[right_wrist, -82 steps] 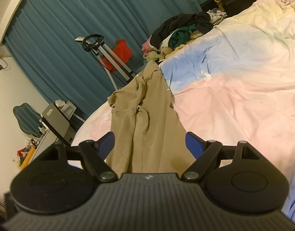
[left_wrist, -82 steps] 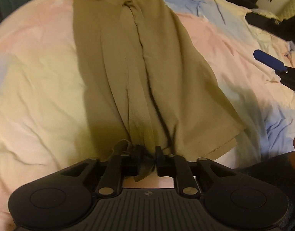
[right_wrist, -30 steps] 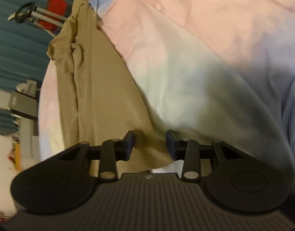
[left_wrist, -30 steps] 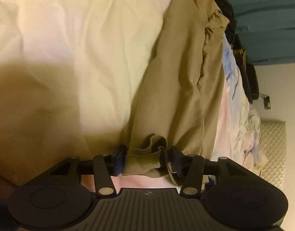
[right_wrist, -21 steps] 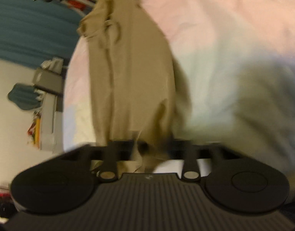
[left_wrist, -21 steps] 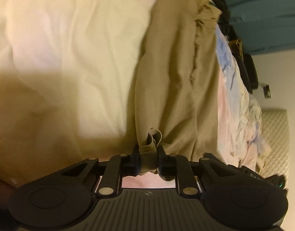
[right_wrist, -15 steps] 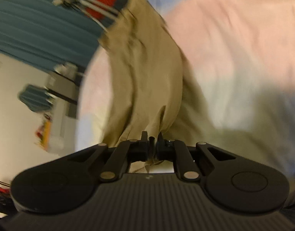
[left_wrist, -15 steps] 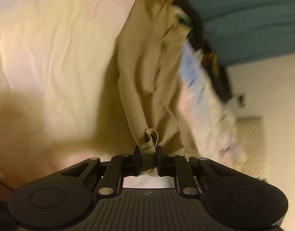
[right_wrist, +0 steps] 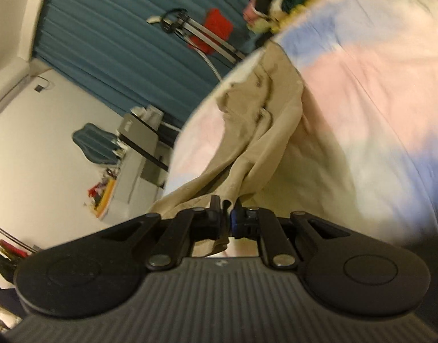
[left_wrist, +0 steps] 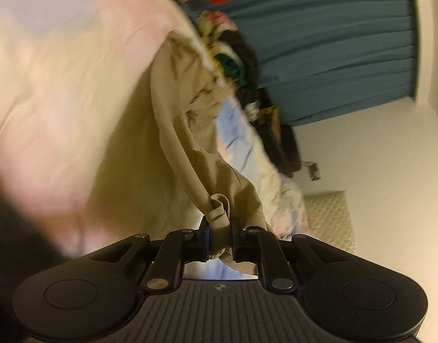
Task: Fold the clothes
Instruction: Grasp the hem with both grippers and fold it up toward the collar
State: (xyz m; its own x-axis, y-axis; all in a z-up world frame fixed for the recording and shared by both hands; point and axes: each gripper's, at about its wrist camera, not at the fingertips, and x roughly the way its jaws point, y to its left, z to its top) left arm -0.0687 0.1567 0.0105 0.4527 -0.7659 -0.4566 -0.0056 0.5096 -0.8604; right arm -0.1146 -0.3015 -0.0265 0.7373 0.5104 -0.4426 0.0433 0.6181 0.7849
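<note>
Left gripper (left_wrist: 219,235) clamped on a bunched hem of the tan garment (left_wrist: 187,131); right gripper (right_wrist: 226,218) pinching another edge. Cloth trails ahead of both onto the pastel bedspread (right_wrist: 361,91). Beyond it: heaped clothes pile (left_wrist: 233,65), teal curtain (left_wrist: 333,43), nothing blocking either gripper.

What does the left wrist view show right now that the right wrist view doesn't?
Only the left wrist view shows the quilted headboard and the left gripper shut on a bunched tan hem. Only the right wrist view shows the grey cabinet, the folding stand and the right gripper pinching a thin edge. Both show the tan garment, the pastel bedspread, the clothes pile and the teal curtain.
</note>
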